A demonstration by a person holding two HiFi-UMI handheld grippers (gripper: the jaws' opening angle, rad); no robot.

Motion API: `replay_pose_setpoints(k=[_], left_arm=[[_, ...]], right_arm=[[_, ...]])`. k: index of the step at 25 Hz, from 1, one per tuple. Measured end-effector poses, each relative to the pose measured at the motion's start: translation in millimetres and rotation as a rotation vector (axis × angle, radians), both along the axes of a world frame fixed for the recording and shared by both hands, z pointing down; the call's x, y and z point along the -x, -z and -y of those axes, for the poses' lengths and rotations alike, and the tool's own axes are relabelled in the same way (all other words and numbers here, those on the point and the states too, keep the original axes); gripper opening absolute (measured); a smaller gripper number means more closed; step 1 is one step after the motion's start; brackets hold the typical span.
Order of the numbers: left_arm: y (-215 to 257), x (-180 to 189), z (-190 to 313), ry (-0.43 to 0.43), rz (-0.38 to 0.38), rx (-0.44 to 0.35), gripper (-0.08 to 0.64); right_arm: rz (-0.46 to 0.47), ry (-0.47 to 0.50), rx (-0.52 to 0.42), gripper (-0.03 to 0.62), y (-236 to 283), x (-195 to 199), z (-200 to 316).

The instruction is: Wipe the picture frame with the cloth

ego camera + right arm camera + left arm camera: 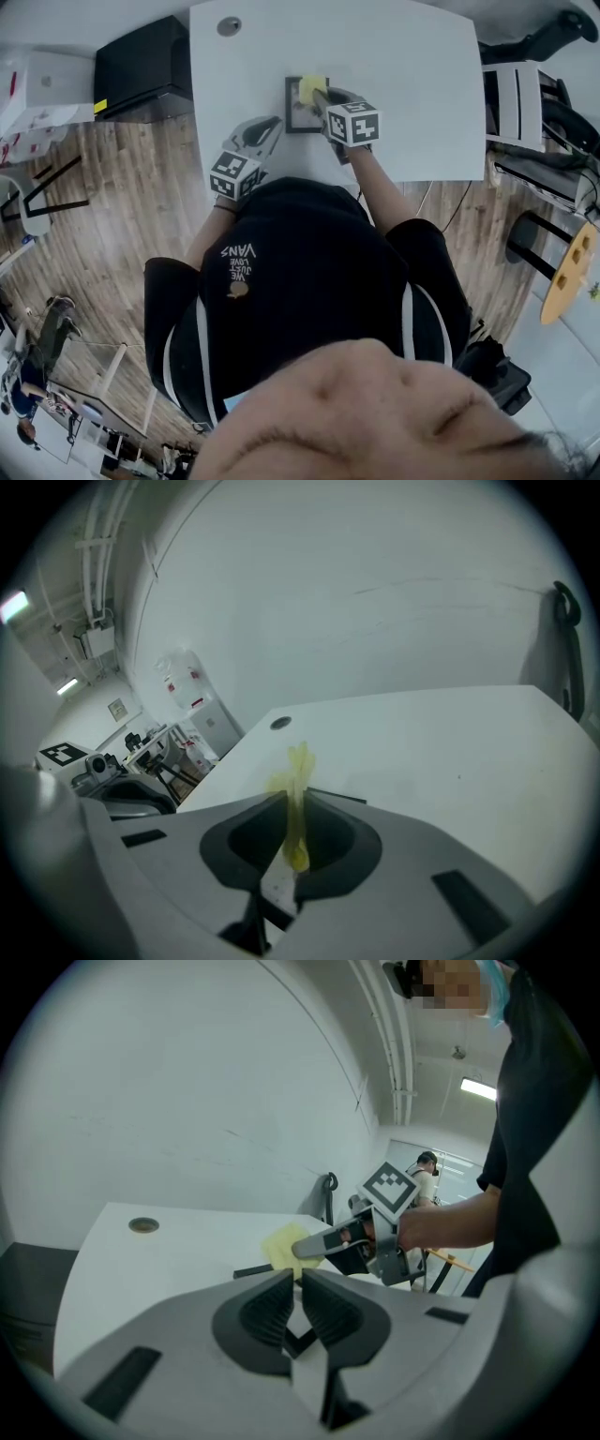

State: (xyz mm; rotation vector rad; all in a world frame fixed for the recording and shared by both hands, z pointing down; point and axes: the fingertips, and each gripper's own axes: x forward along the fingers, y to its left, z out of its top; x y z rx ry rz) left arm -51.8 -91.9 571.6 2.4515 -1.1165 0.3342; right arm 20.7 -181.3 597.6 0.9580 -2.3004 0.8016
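A small dark picture frame [298, 114] lies flat on the white table [412, 84]. A yellow cloth [310, 87] rests on its far part. My right gripper [321, 95] is shut on the cloth, which sticks up between the jaws in the right gripper view as a yellow fold [298, 761] over the frame's dark edge [339, 797]. My left gripper [271, 127] sits at the frame's near left corner. In the left gripper view its jaws are closed on the frame's thin edge [251, 1270], with the cloth [284, 1244] and the right gripper [302, 1251] just beyond.
A round cable hole [229, 26] marks the table's far left. A black box [141, 66] stands left of the table on the wood floor. Chairs and dark gear [530, 94] crowd the right side. The person's torso fills the near side.
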Motion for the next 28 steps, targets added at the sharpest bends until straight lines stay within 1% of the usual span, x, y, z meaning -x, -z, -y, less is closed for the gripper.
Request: replay_pose_setpoints(k=[3,7,15,20,24,28], left_arm=[[0,5,-3,0.018,-0.003,0.002,0.037],[0,11,-7,0.043,-0.008,0.002,0.037],[0,20,-13,0.07,-0.014,0.001,0.037],[-1,22,-13,0.068,-0.009,0.001,0.037],[-3,23,-16,0.071,-0.003,0.021,0.037],[-2,20,-15,0.064,-0.003,0.022,0.037]], right_arm=[[0.025,0.041,0.009,0.044,2,23,-9],[0.031,0.089,0.022,0.044,-2,45,-18],[0.014,0.127,0.053,0.044,-18,64,-30],[-0.02,0.123,0.081,0.044,-34,64,-33],[-0.045,0.107,0.084,0.044,-40,56,-30],[-0.058,0.083,0.088,0.044,-42,45,-27]])
